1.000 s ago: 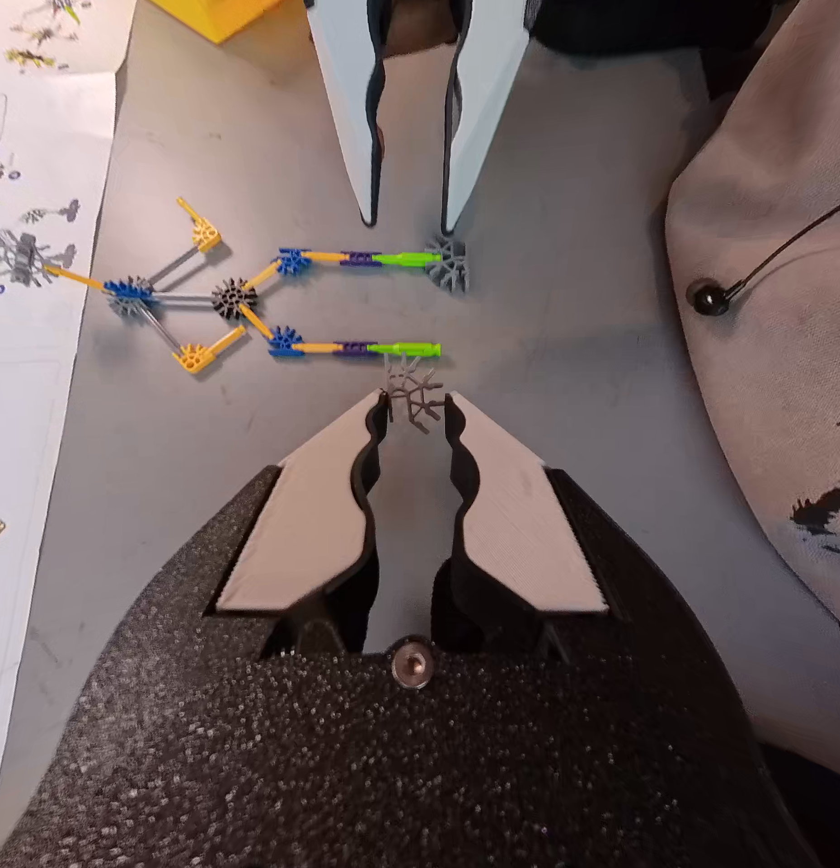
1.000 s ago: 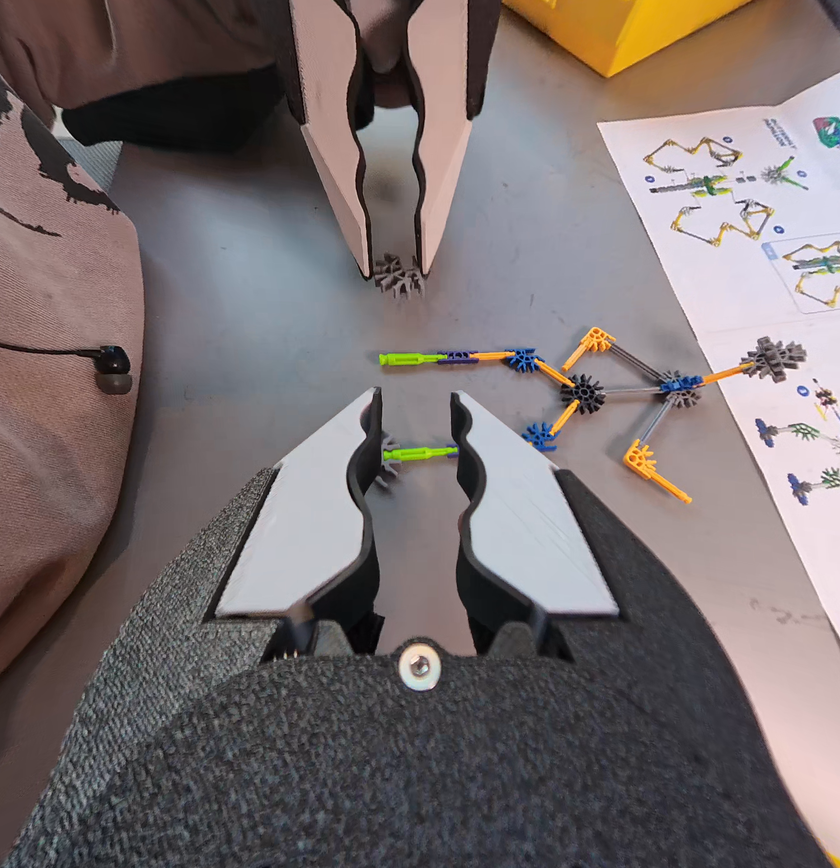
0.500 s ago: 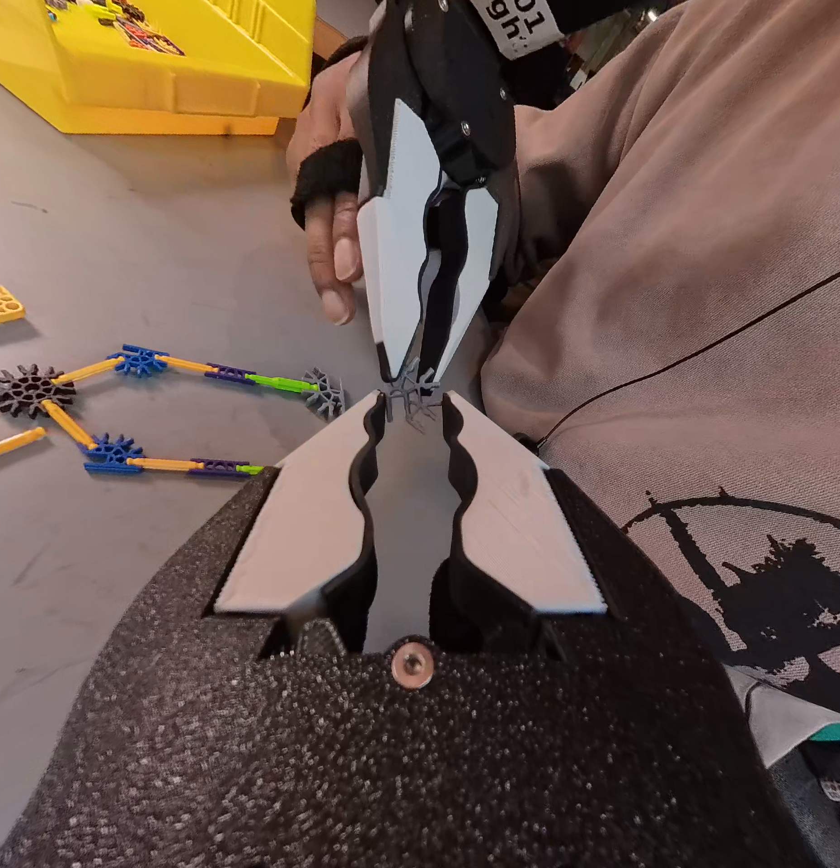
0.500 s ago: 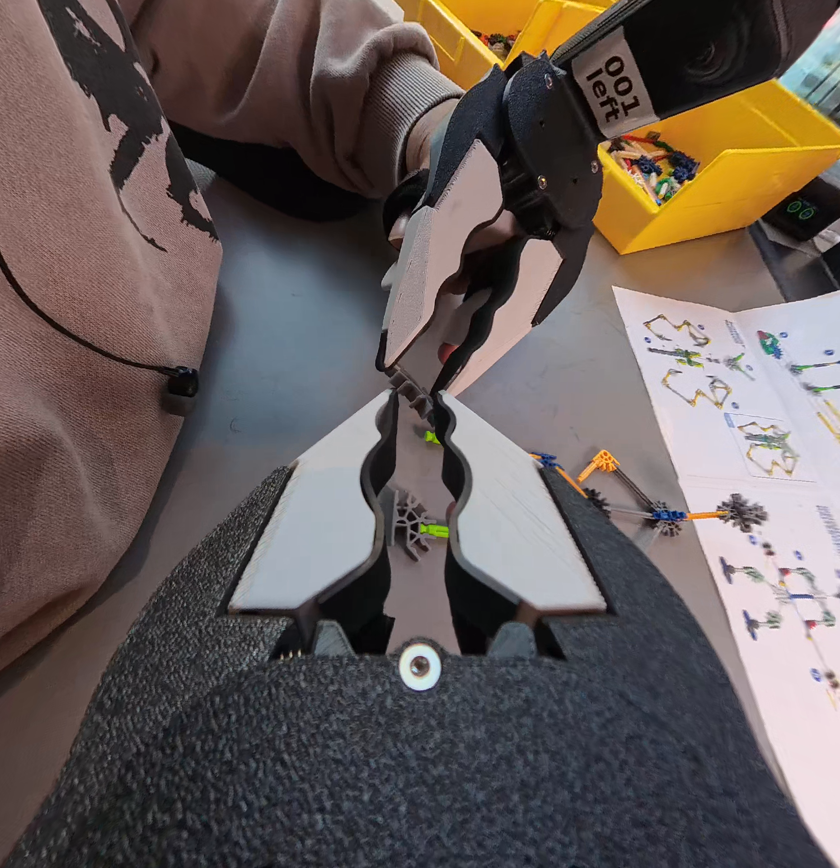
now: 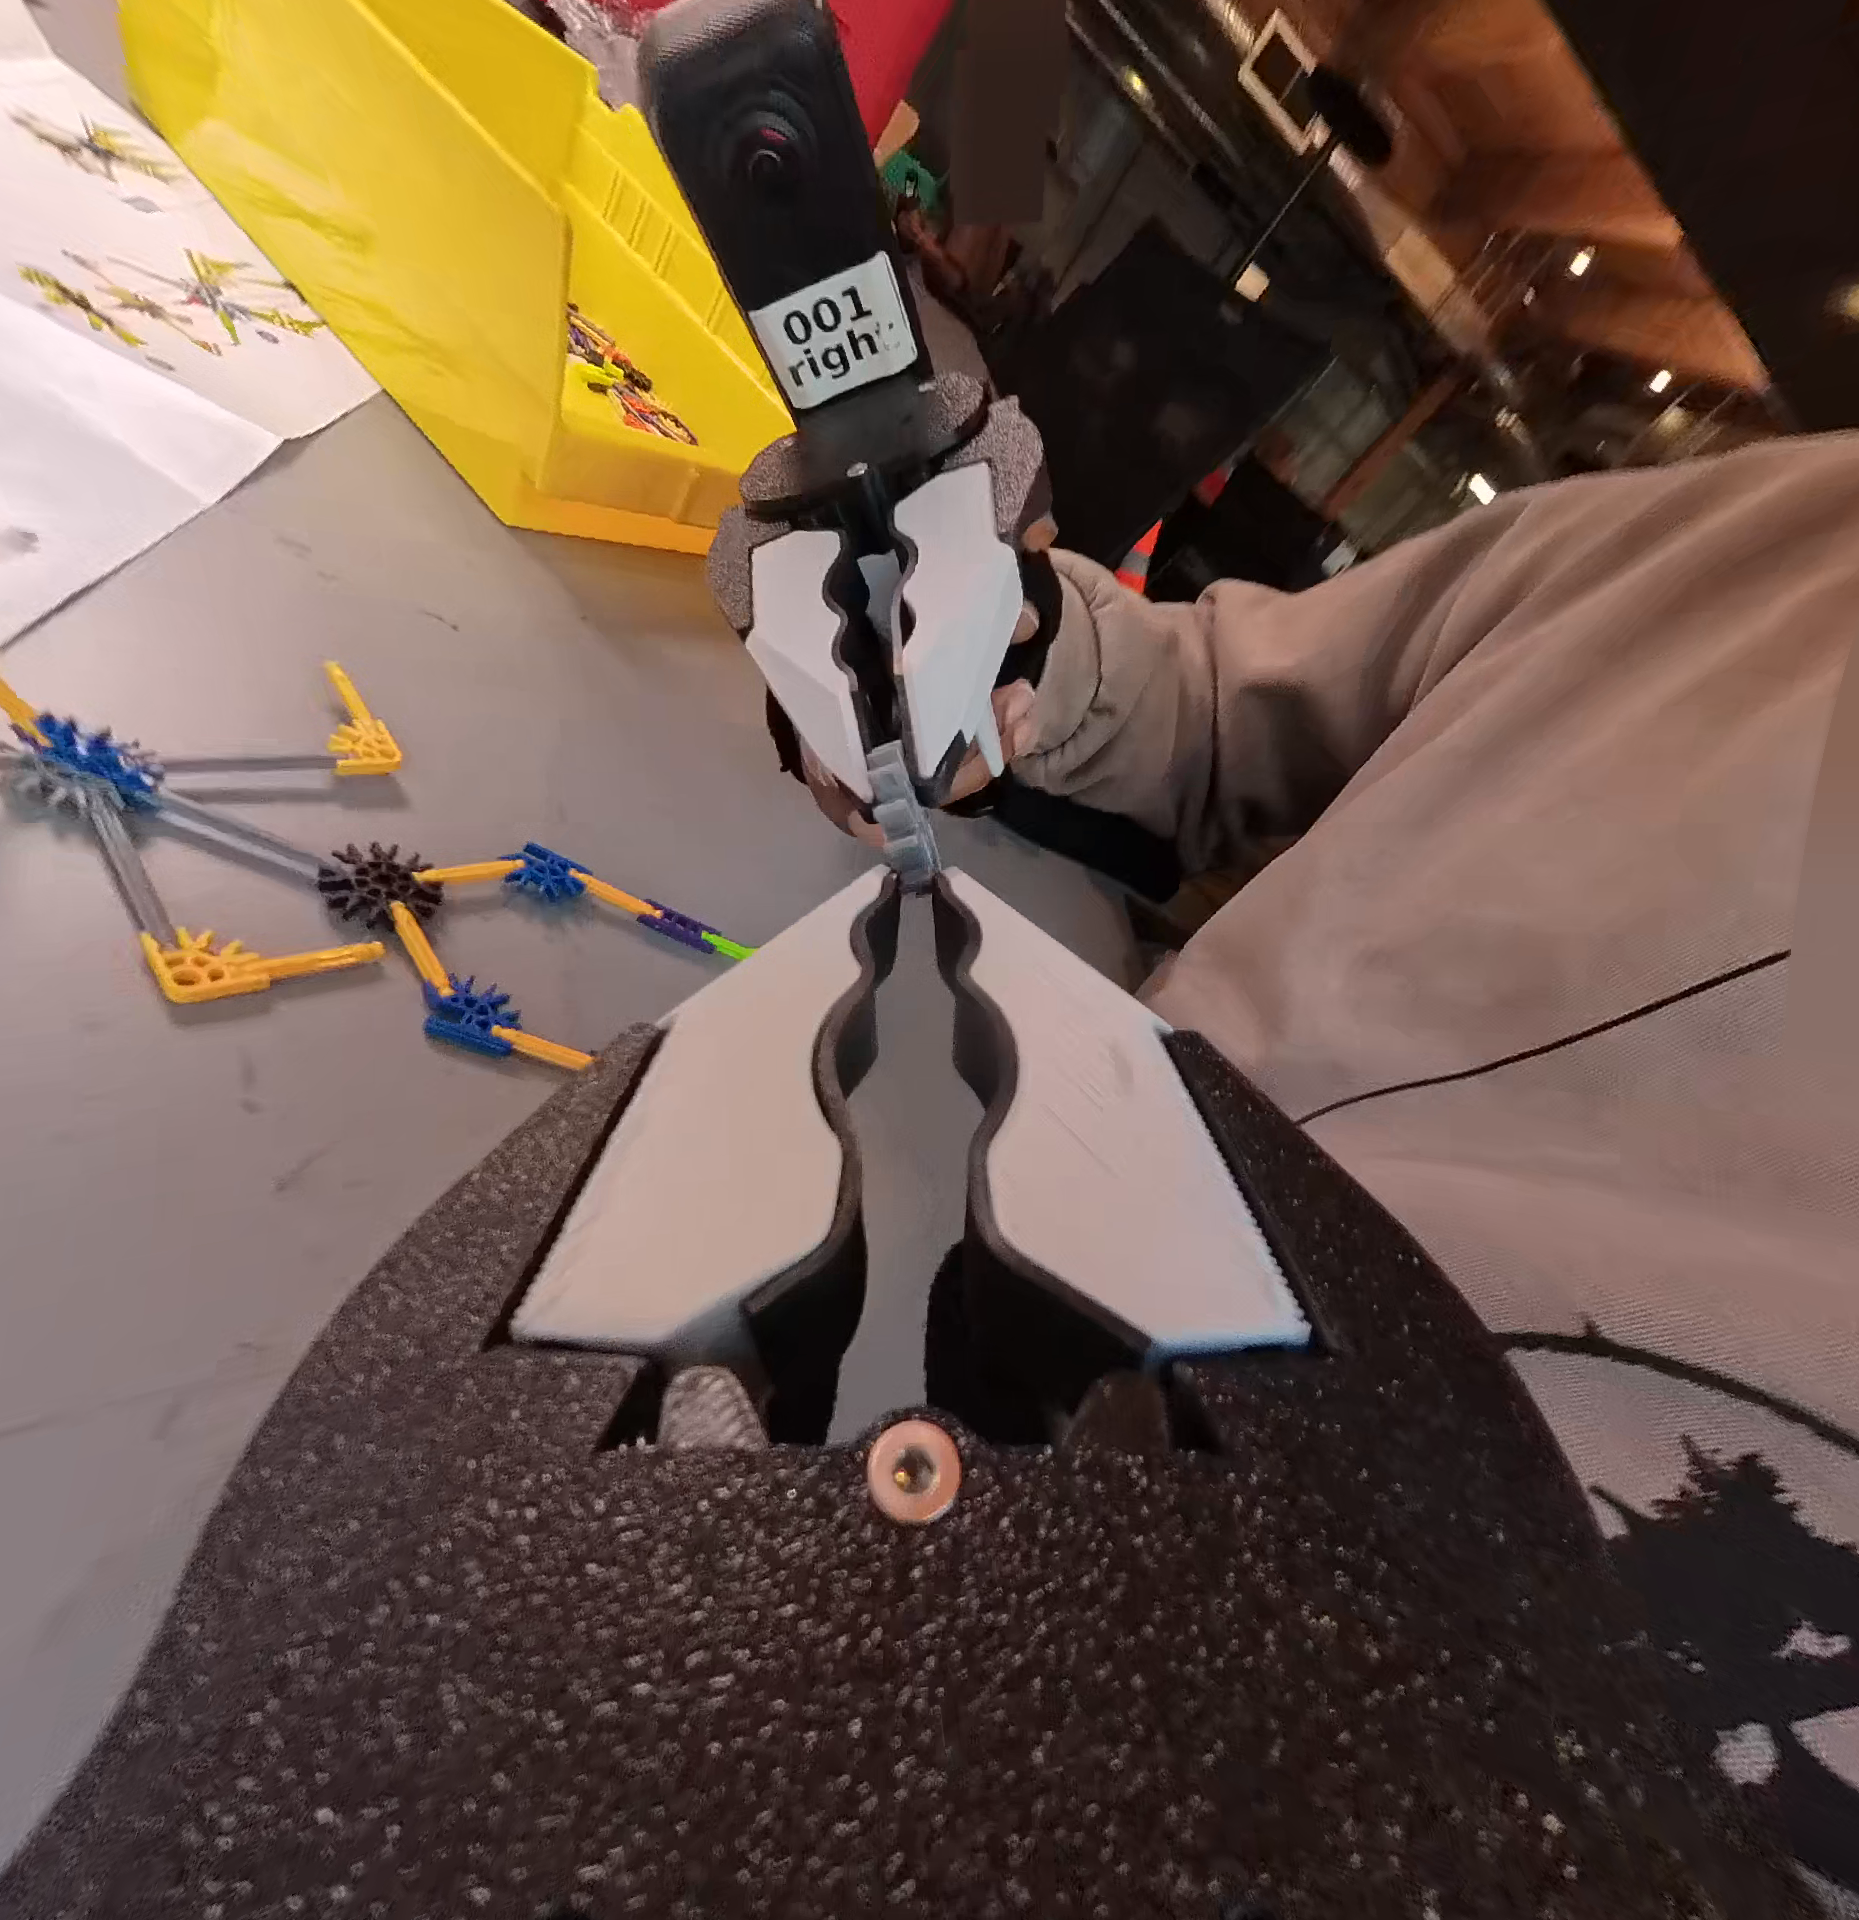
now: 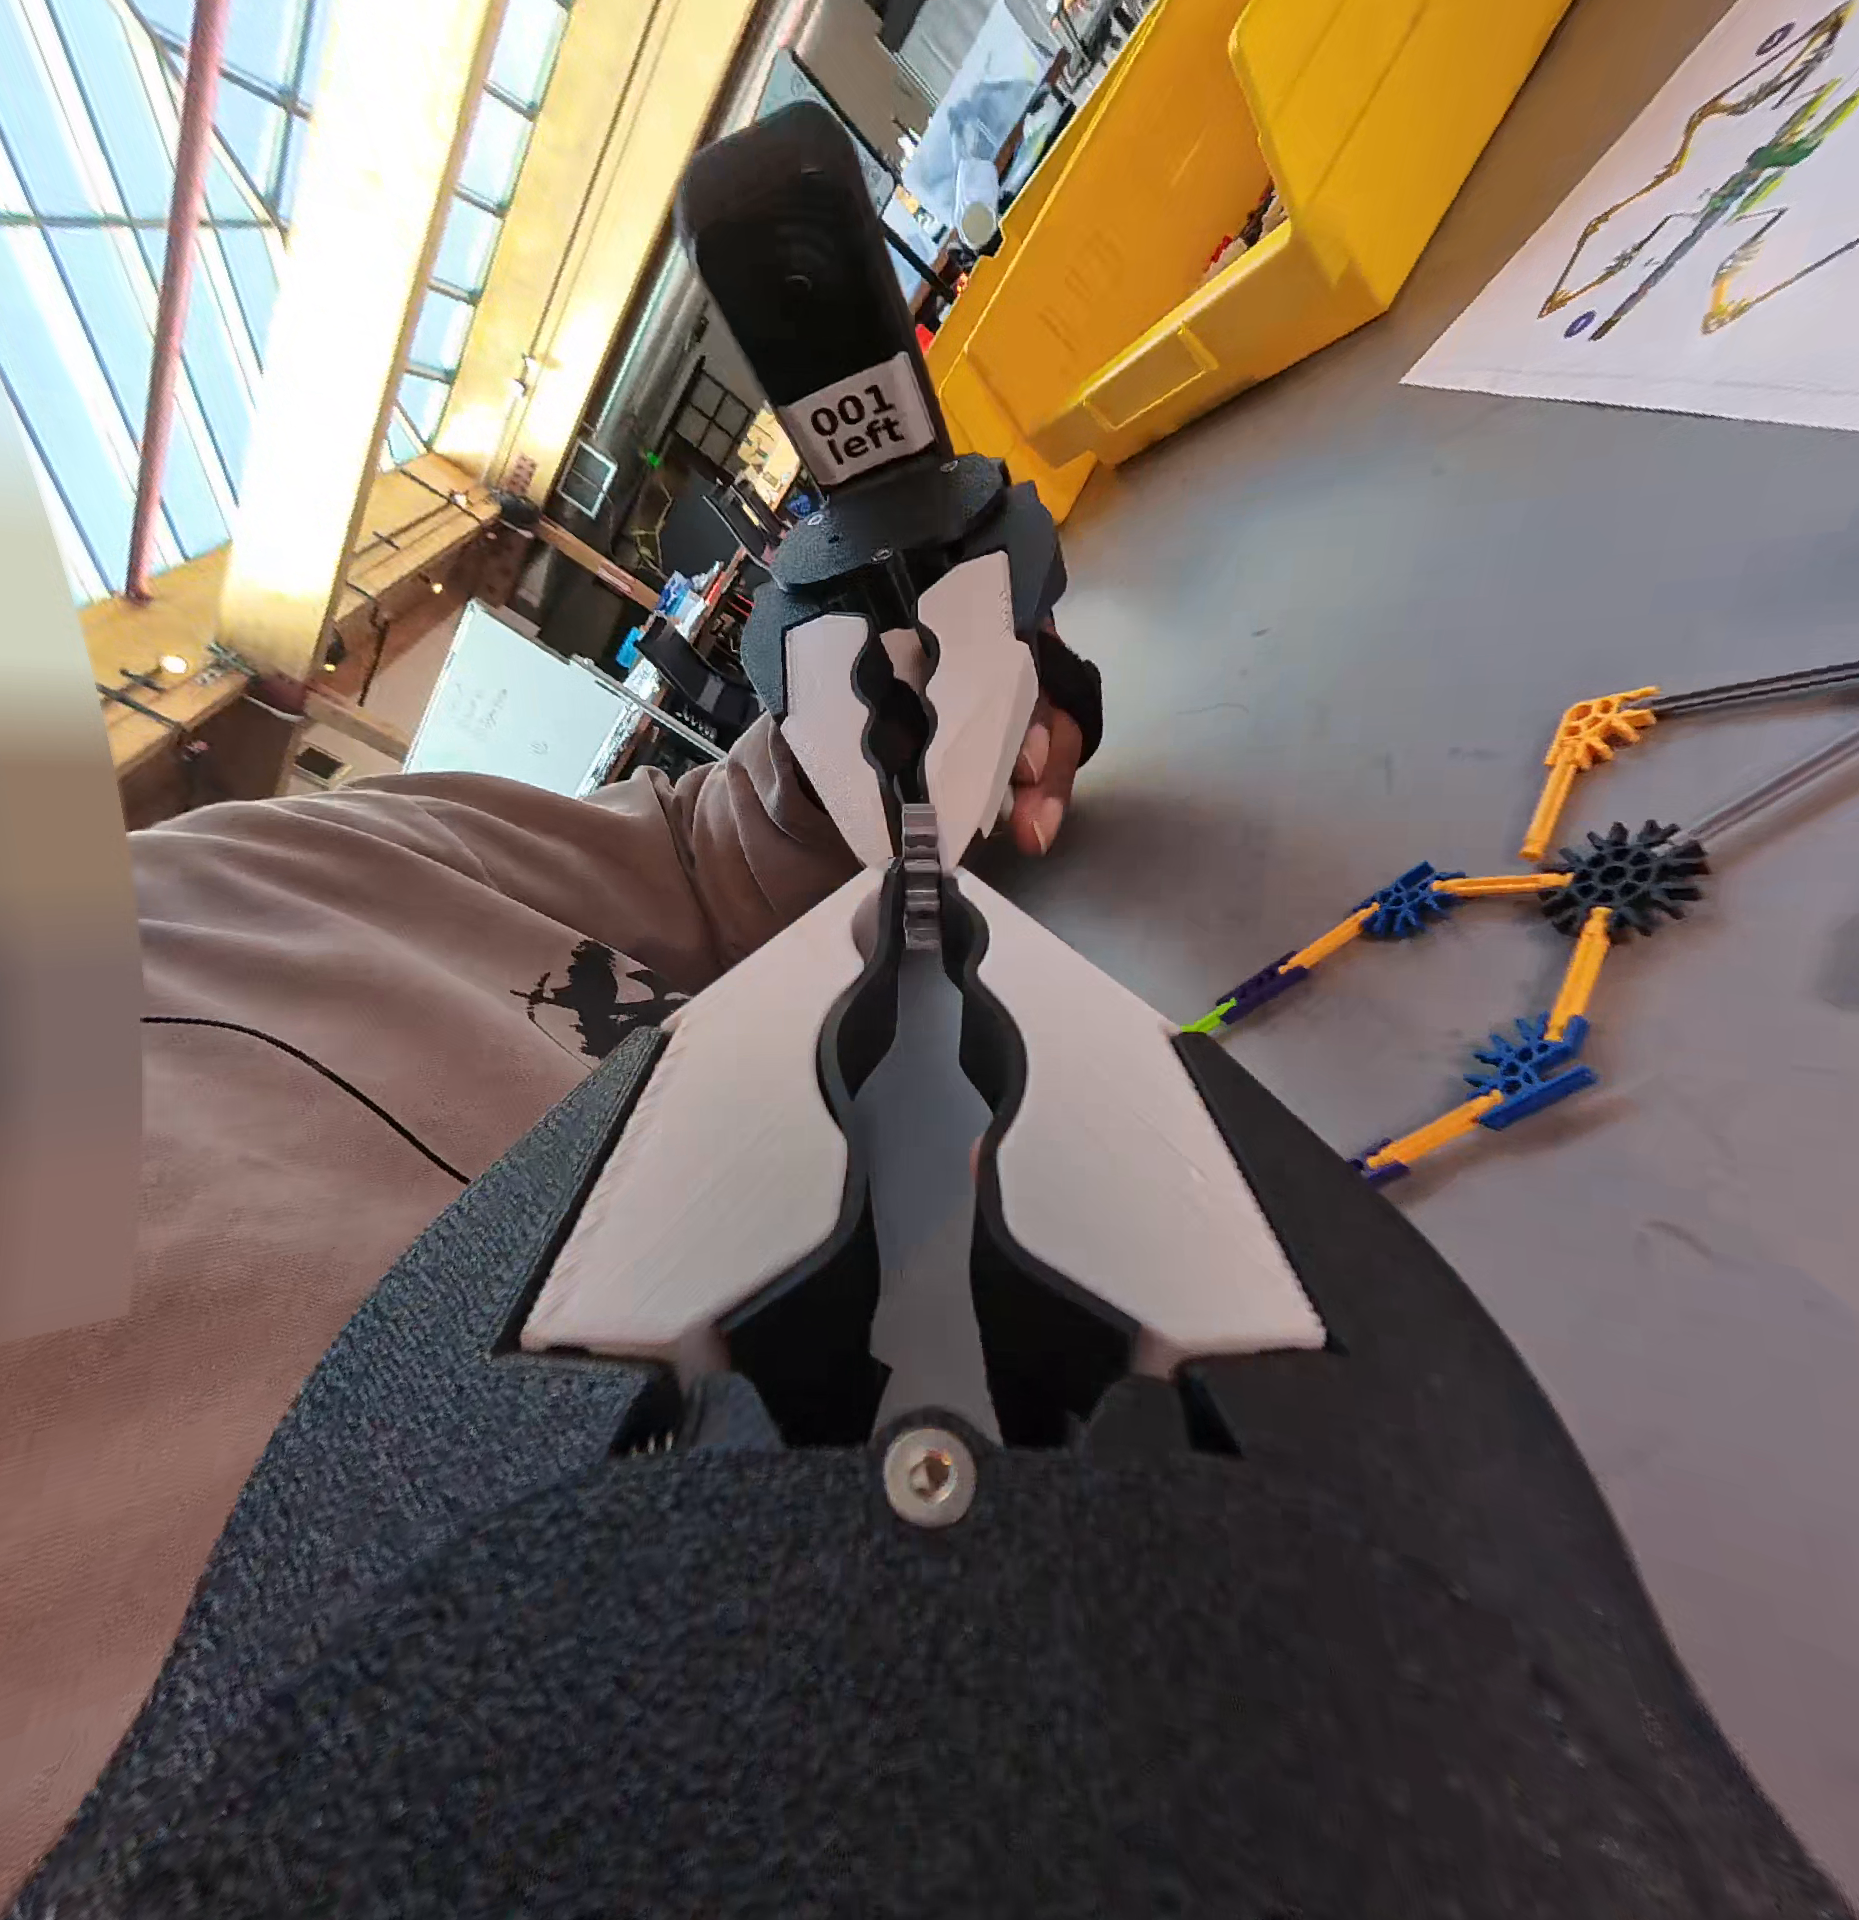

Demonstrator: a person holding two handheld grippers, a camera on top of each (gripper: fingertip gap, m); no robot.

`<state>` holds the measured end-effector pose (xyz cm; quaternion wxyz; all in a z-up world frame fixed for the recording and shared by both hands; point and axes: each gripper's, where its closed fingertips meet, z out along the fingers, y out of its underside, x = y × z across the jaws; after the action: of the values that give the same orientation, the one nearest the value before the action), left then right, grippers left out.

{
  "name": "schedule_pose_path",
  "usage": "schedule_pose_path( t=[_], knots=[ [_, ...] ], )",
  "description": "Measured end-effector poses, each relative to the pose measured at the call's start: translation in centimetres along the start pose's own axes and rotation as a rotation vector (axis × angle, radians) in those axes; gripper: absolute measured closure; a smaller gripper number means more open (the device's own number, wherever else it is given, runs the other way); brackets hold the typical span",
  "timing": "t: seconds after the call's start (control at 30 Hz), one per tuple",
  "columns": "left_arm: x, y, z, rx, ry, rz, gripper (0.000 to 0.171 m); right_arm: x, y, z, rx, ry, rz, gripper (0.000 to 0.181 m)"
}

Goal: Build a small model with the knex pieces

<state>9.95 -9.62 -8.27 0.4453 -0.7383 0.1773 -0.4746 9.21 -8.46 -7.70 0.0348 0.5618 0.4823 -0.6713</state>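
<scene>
Room [image 6: 281,312]: tall windows and yellow-lit walls are seen beyond the table; shelves farther back are blurred.
Table [image 5: 281,1195]: a grey surface, on which everything but the held pieces is laid.
Paper sheet [image 5: 83,416]: spread on the table just beside the yellow bin.
Yellow bin [image 5: 405,239]: set behind the toy frame; small coloured pieces [image 5: 613,364] are held in it.
Toy frame [image 5: 374,899]: rods and spoked wheels joined flat on the table, near both tongs.
Left gripper [image 5: 912,881]: clenched on the grey spoked pieces.
Right gripper [image 6: 917,883]: clenched on the same pieces, tip to tip with the left.
Grey spoked pieces [image 5: 901,821]: gripped between both tongs, lifted off the table, beside the toy frame; whether one piece or two cannot be told.
</scene>
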Motion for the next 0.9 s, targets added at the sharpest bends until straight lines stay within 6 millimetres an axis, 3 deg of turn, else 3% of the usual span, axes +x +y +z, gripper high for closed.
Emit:
schedule_pose_path(
  t=[0.13,0.5,0.63,0.77,0.9],
  knots=[
    [-0.6,-0.4,-0.3,0.065,0.071,-0.229,0.166,0.7,0.1,0.0,-0.002,0.038,-0.016,0.177],
    [-1.4,0.2,-0.5,0.032,0.012,-0.263,0.166,1.6,0.9,0.5,-0.041,0.093,-0.045,0.176],
    [-2.0,1.0,-0.7,-0.007,-0.023,-0.327,0.166,1.6,0.3,0.0,-0.081,0.263,-0.505,0.138],
    [-2.3,1.4,-0.6,-0.019,-0.035,-0.356,0.166,2.3,1.2,-0.4,-0.196,0.455,-0.965,0.133],
    [-2.2,1.5,-0.4,-0.023,-0.016,-0.369,0.166,2.9,2.1,0.0,-0.272,0.518,-1.140,0.134]
  ],
)
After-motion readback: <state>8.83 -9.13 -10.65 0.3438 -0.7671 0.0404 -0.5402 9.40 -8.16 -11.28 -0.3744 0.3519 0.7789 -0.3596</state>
